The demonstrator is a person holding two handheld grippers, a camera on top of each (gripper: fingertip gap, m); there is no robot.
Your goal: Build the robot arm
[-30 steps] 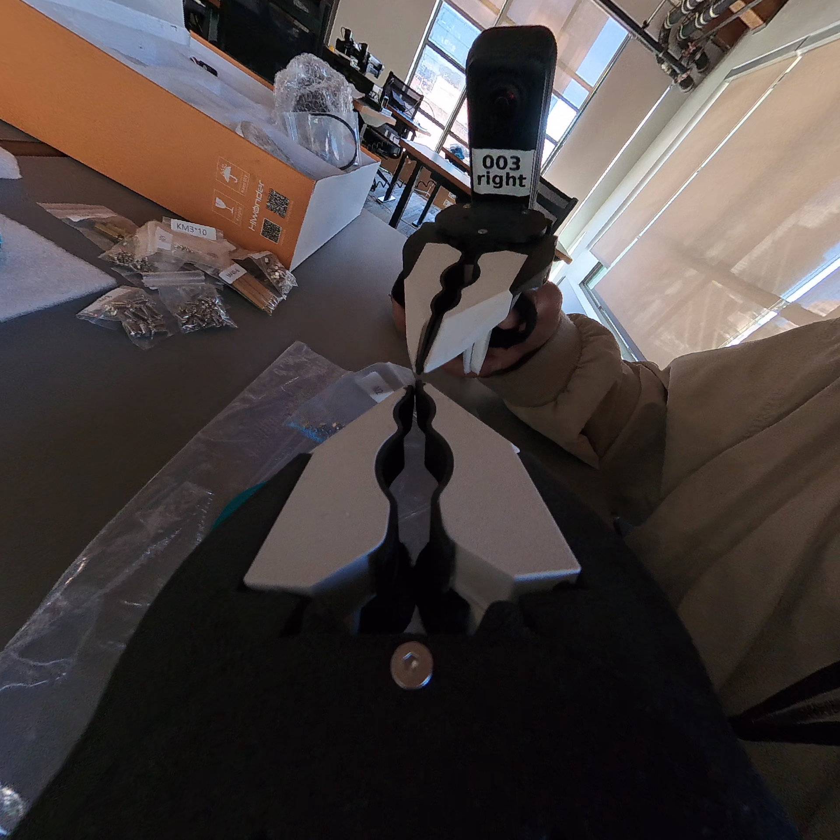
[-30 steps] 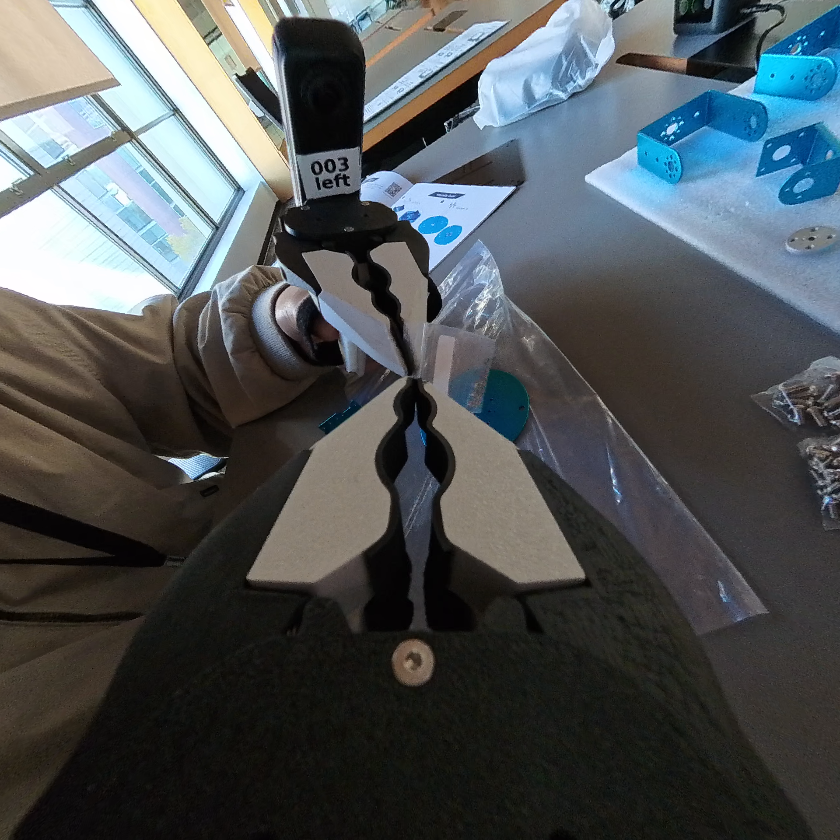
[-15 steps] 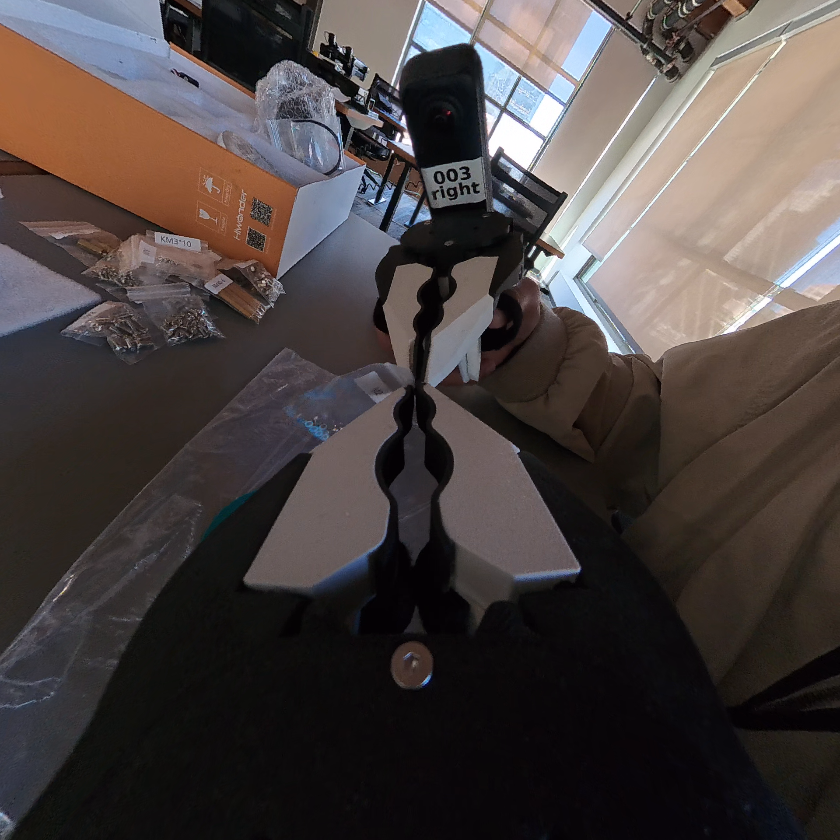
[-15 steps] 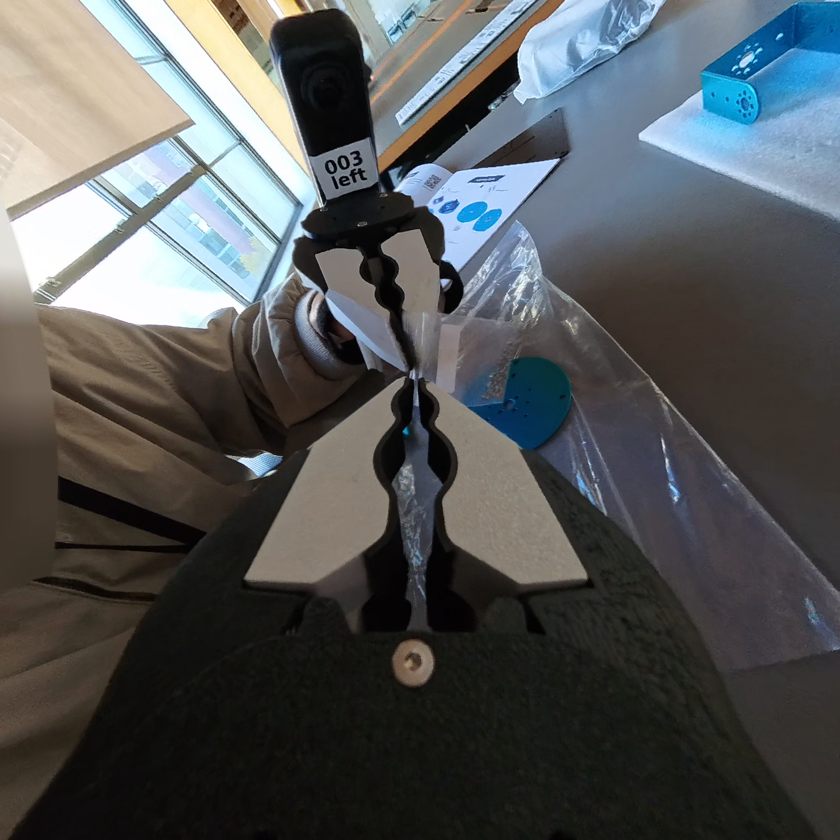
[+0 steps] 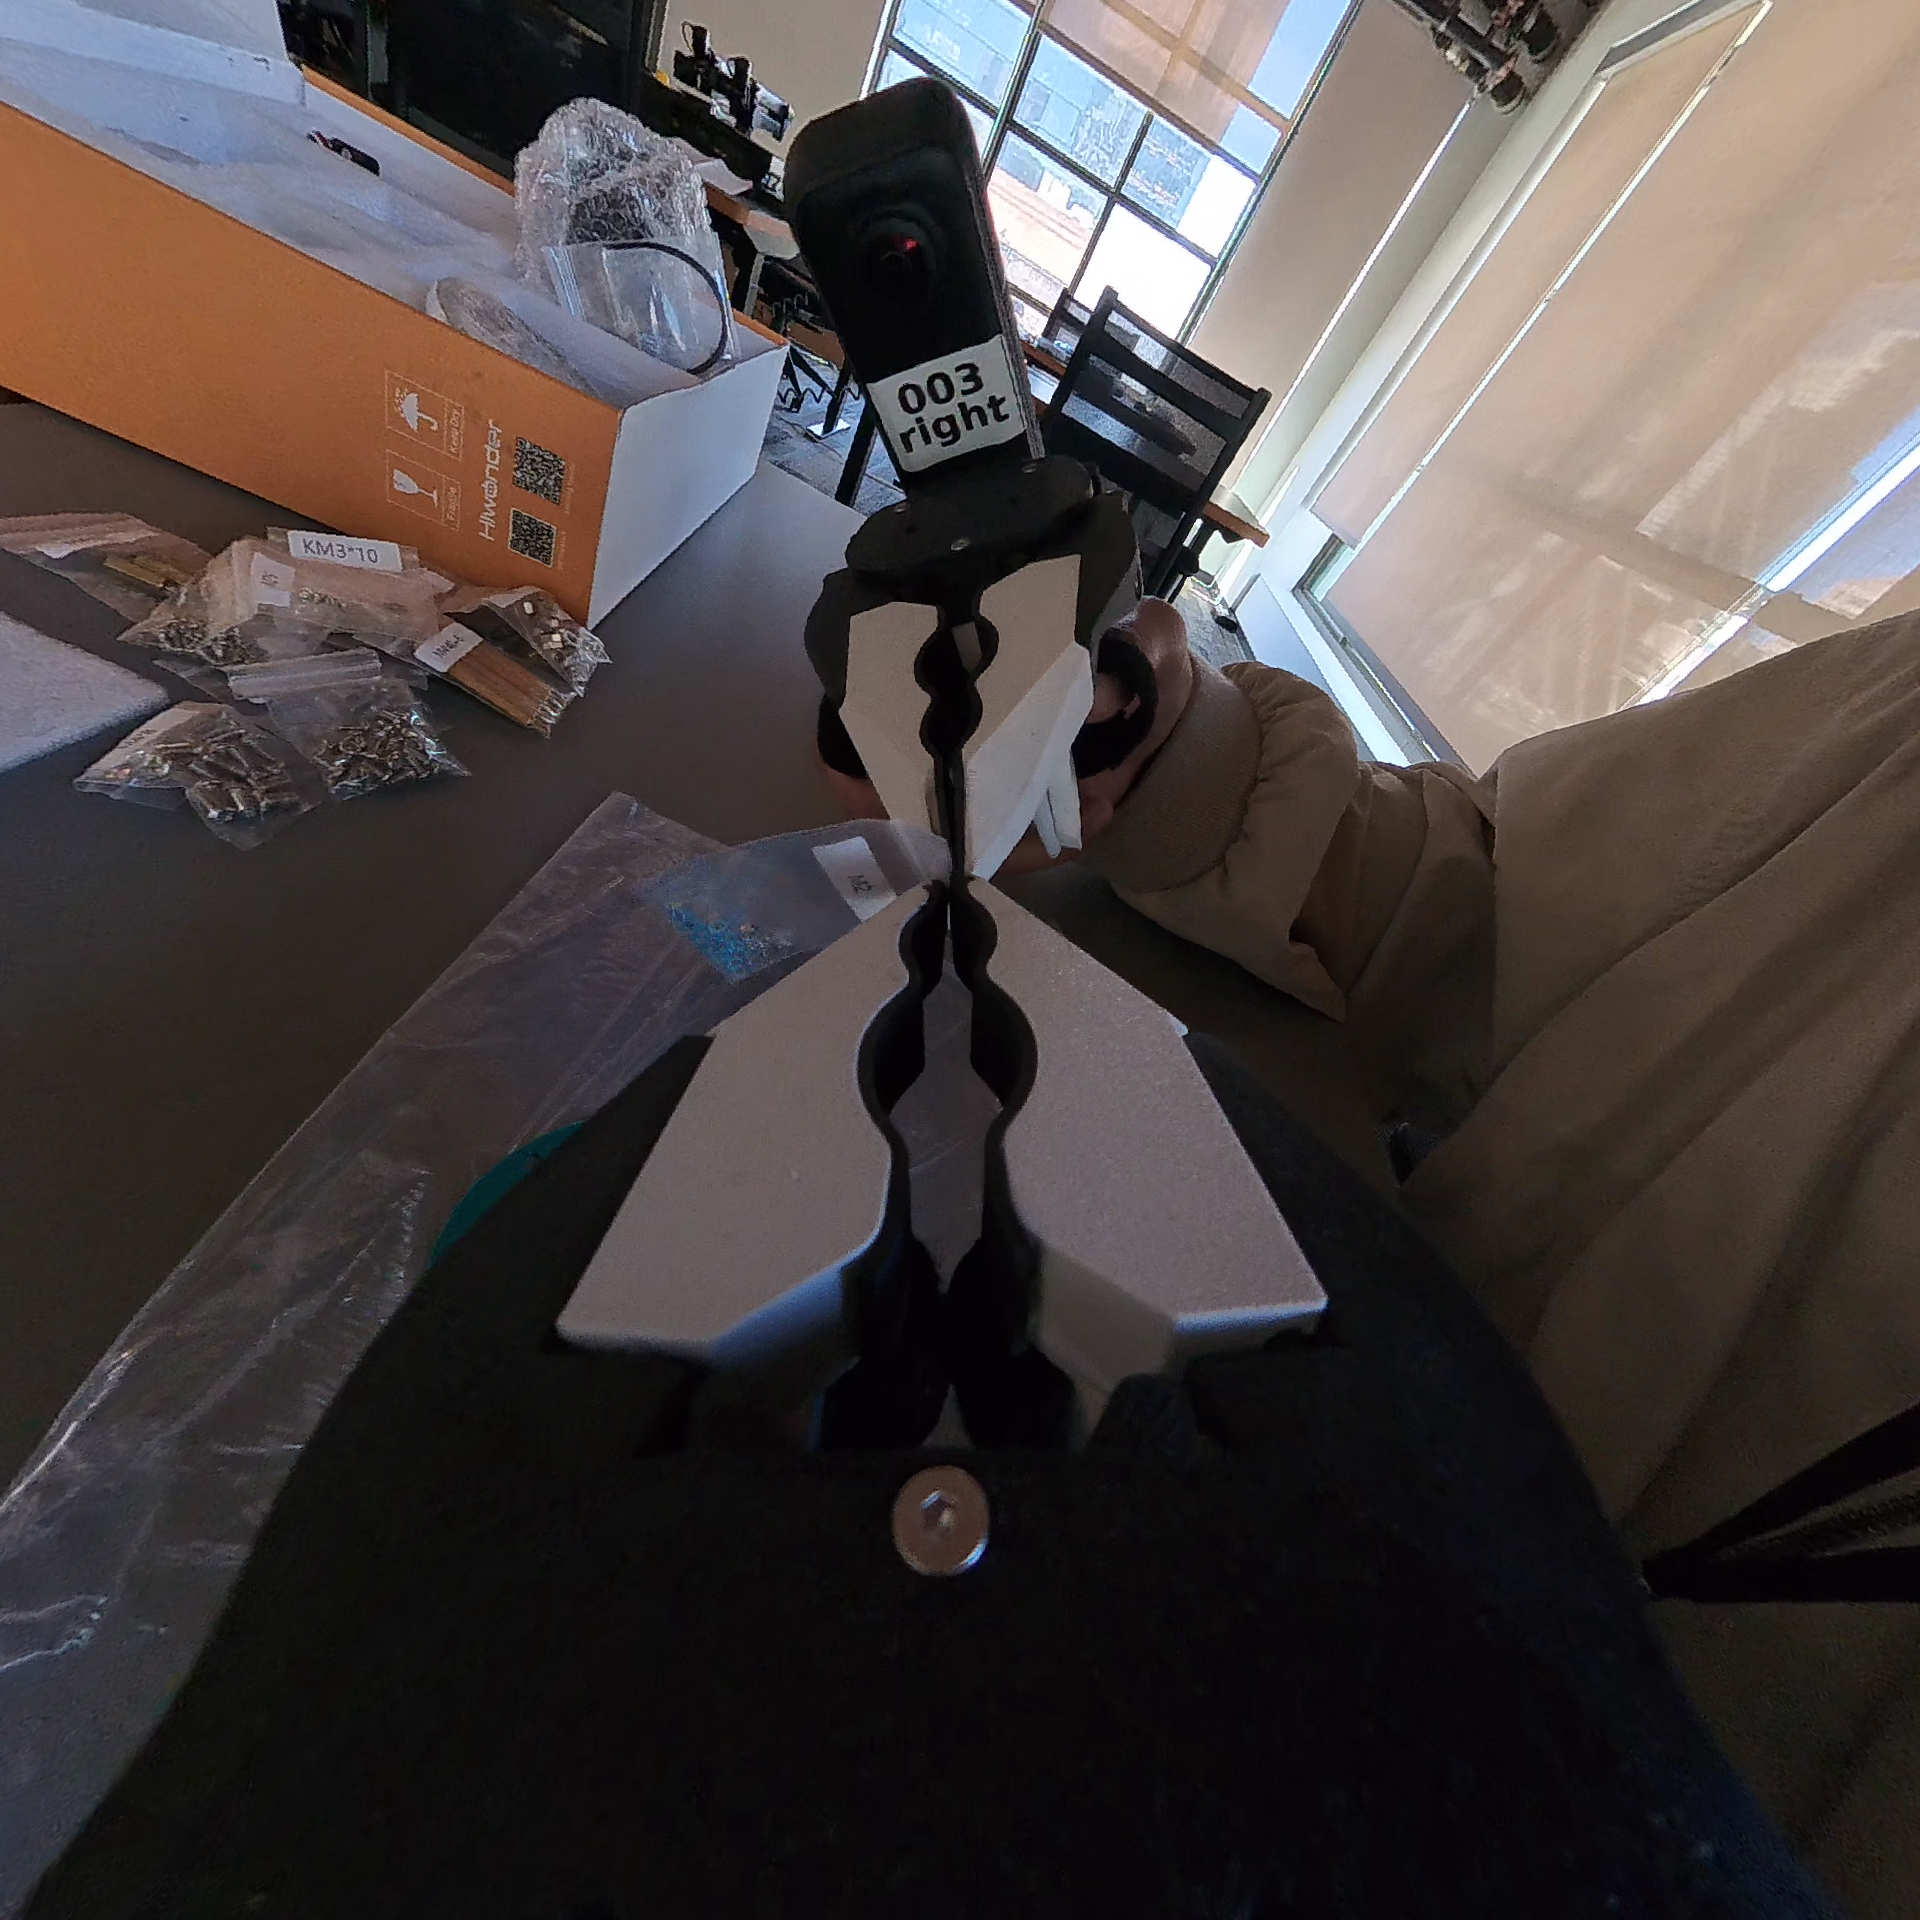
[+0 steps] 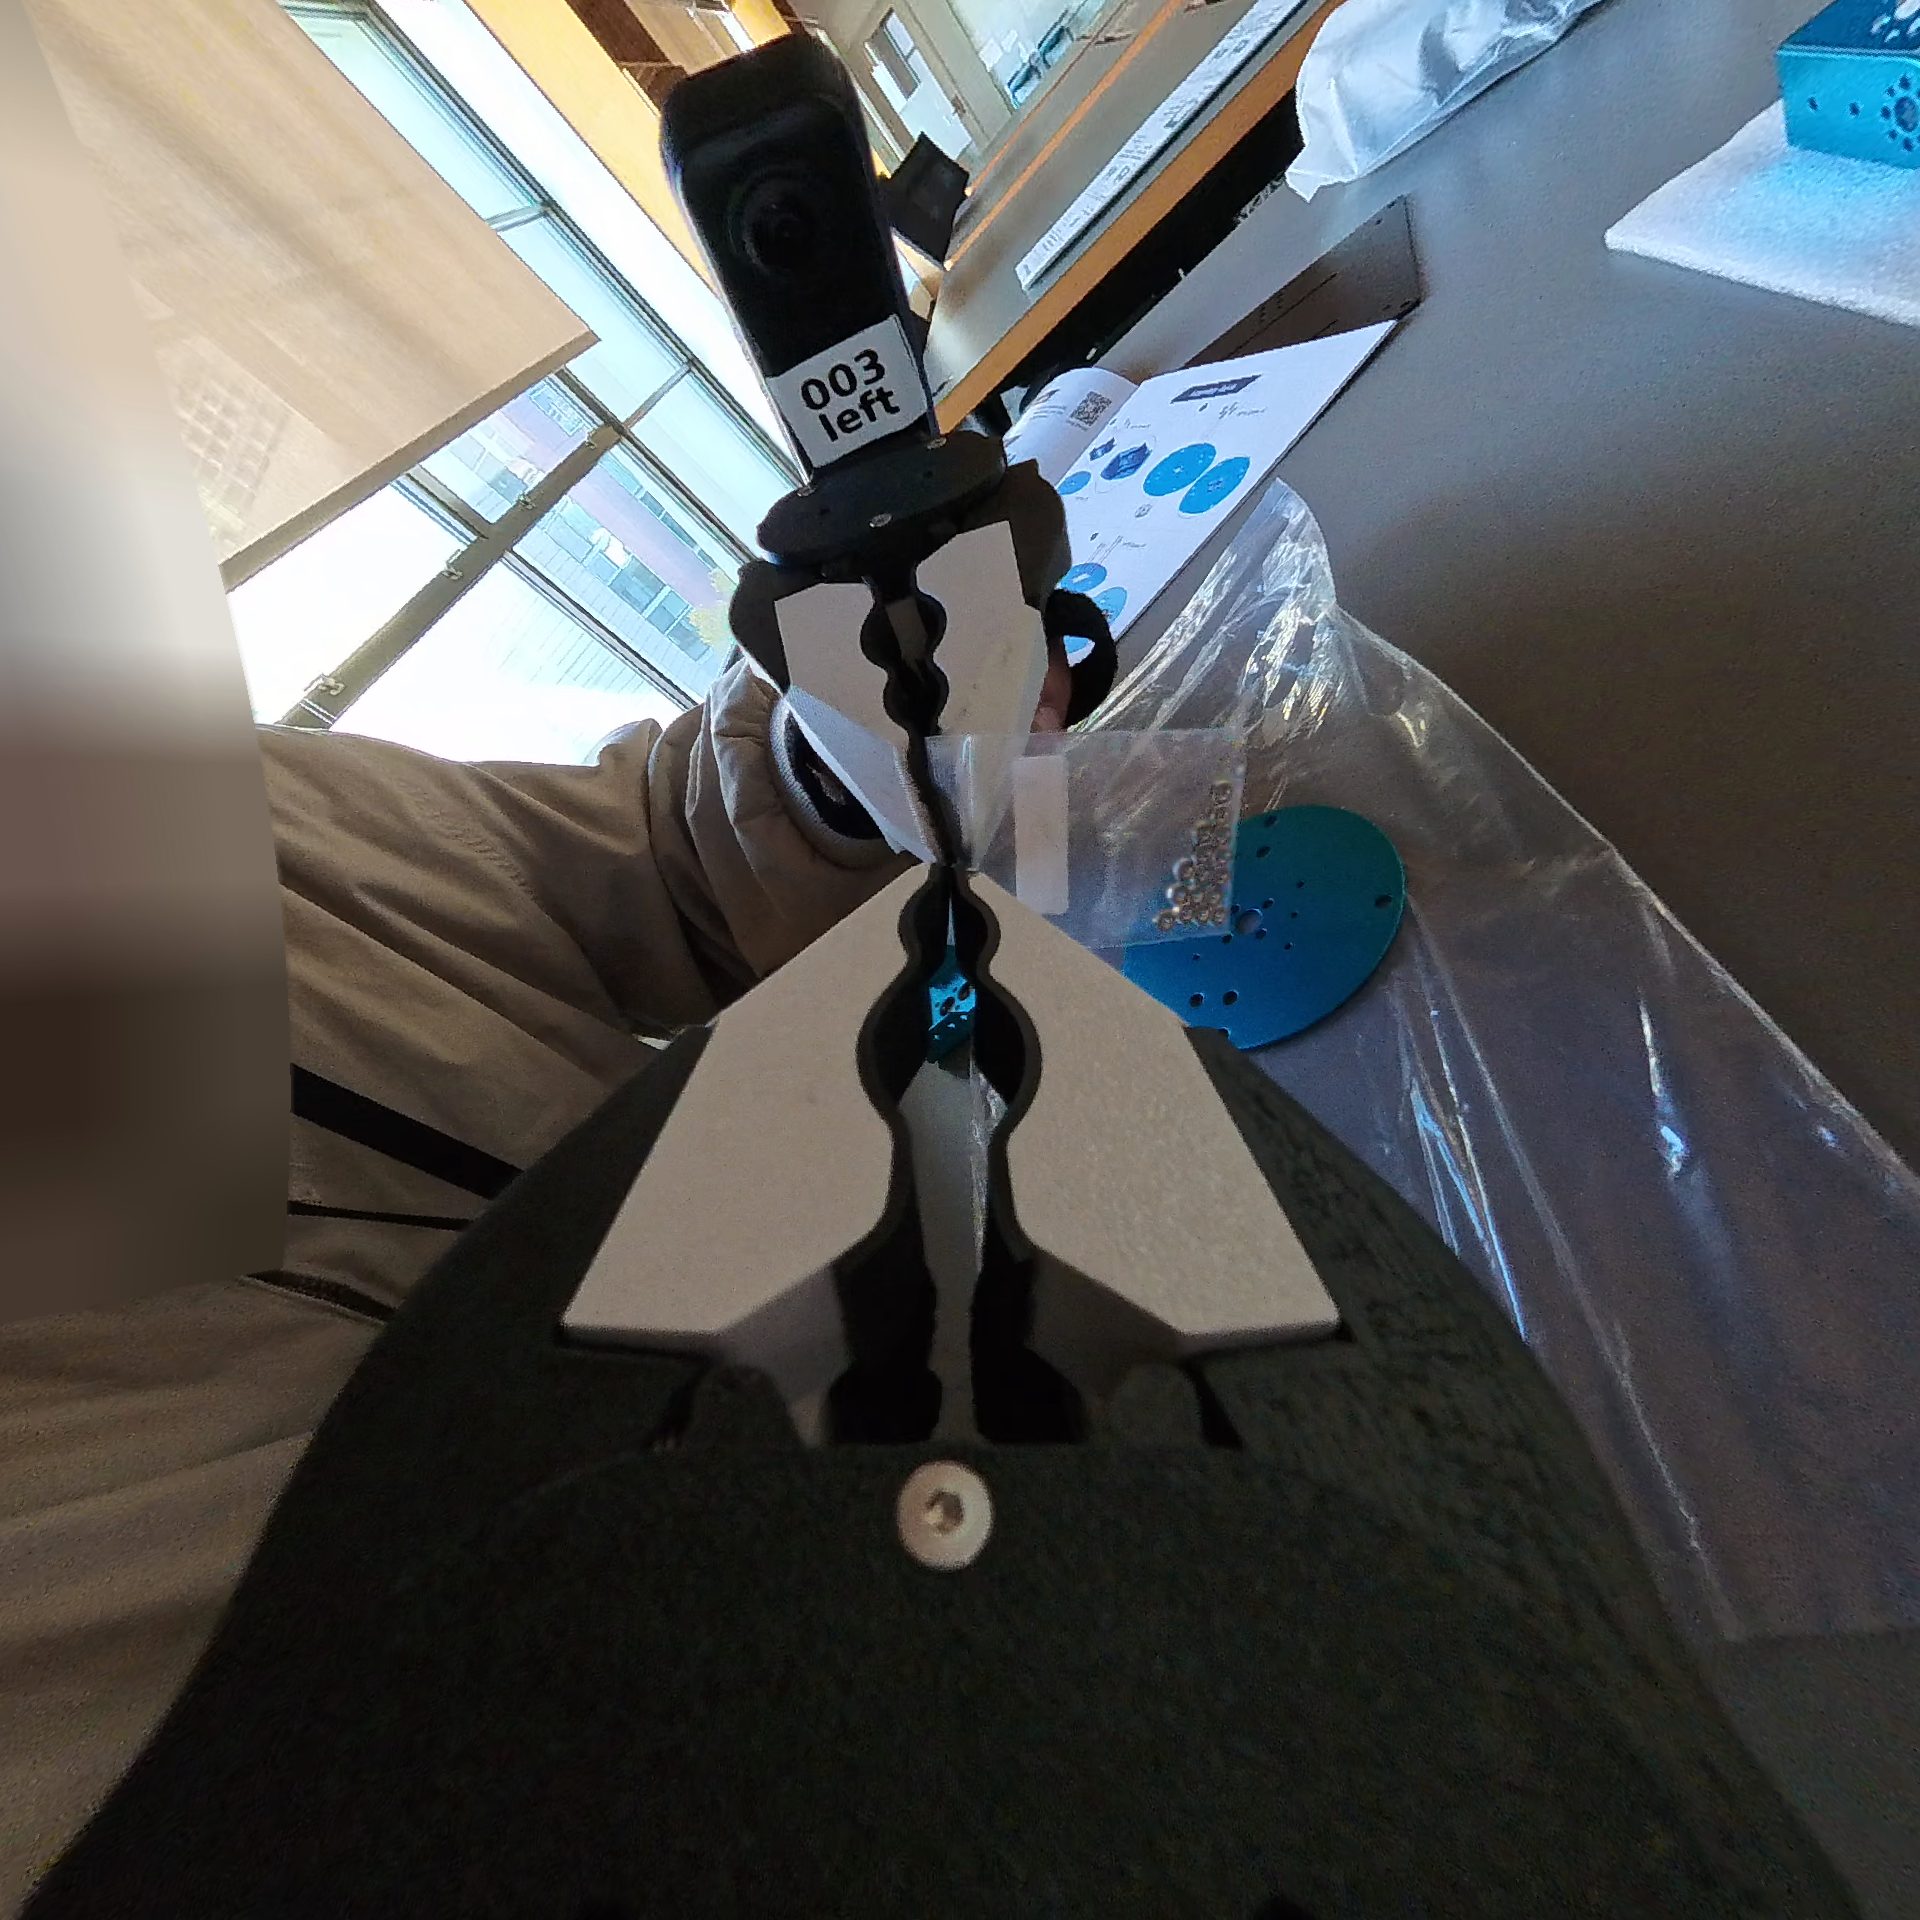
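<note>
Right wrist view: my right gripper (image 6: pixel 951 883) and left gripper (image 6: pixel 928 831) meet tip to tip, fingers closed, both pinching one small clear plastic bag of screws (image 6: pixel 1101 821) above the grey surface (image 6: pixel 1610 644).

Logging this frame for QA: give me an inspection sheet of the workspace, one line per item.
Surface: grey table, partly under a large clear bag.
Held thing: small clear zip bag with tiny metal parts, pinched at one edge.
Clutter: blue disc, screw bags, orange box, leaflet, blue bracket on white foam.
Grippers: left gripper and right gripper both shut on the zip bag, tips meeting.
Cables: black cable in the box.
Surroundings: windows with blinds, chair, more desks.
</note>
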